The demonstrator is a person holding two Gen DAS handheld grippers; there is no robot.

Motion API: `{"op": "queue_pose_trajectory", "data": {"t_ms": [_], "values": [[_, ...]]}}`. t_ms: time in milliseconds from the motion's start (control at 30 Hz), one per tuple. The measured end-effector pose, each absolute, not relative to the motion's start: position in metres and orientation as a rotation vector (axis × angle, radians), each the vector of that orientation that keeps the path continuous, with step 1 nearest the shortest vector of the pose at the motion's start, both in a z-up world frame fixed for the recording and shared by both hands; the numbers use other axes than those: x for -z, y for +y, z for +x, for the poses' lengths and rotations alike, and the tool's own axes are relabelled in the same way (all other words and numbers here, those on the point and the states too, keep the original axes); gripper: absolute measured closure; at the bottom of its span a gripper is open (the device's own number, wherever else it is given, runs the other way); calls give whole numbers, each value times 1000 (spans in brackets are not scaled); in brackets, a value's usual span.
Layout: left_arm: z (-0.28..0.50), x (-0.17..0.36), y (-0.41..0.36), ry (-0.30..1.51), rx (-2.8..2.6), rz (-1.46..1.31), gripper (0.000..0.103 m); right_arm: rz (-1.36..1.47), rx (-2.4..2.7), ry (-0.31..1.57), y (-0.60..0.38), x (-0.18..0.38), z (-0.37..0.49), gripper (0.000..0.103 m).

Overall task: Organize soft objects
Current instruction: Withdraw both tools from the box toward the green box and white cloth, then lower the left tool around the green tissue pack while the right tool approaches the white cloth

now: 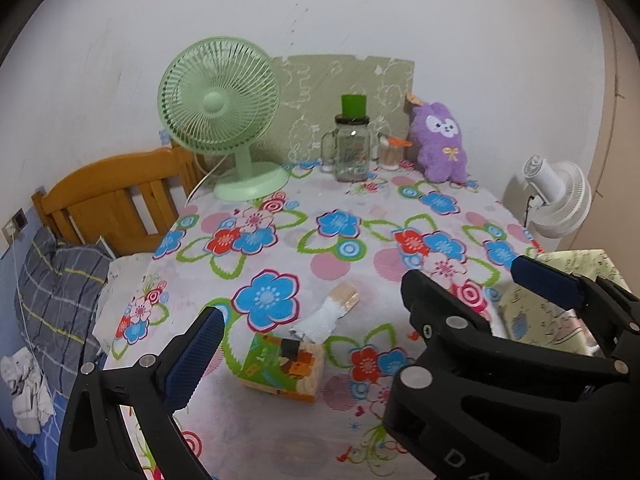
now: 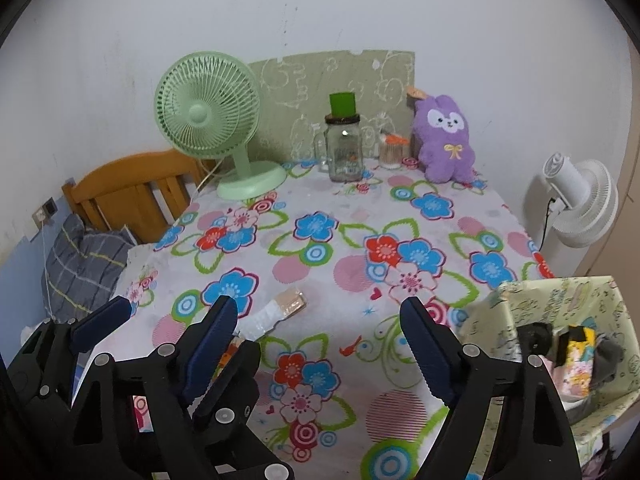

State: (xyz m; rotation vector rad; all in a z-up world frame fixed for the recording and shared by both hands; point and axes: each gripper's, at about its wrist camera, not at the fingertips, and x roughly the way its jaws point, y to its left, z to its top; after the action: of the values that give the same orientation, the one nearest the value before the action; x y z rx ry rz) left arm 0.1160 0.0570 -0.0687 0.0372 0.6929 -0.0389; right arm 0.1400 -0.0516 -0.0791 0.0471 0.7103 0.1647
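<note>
Both my left gripper and right gripper have jaws wide, empty. The tissue pack lies near on the table: probably light, squashy; I'd pinch its sides.

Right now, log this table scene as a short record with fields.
surface: table under a floral tablecloth
soft toy: purple plush bunny, upright at the far edge against the wall
tissue pack: soft tissue pack, near edge, one tissue pulled up
bin: patterned fabric box at the right edge, items inside
other items: green fan, glass jar with green lid
left gripper: jaws open, empty, above the tissue pack
right gripper: jaws open, empty
</note>
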Motion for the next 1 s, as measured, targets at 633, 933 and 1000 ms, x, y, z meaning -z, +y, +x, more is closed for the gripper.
{"op": "queue_pose_trajectory", "data": {"t_ms": [633, 933, 1000], "values": [[143, 123, 92, 796, -18, 7, 2, 33, -195, 791, -16, 134, 171, 17], [158, 147, 103, 854, -42, -11, 2, 17, -206, 851, -3, 161, 187, 17], [160, 152, 103, 866, -41, -13, 3, 14, -208, 864, -2, 166, 190, 17]]}}
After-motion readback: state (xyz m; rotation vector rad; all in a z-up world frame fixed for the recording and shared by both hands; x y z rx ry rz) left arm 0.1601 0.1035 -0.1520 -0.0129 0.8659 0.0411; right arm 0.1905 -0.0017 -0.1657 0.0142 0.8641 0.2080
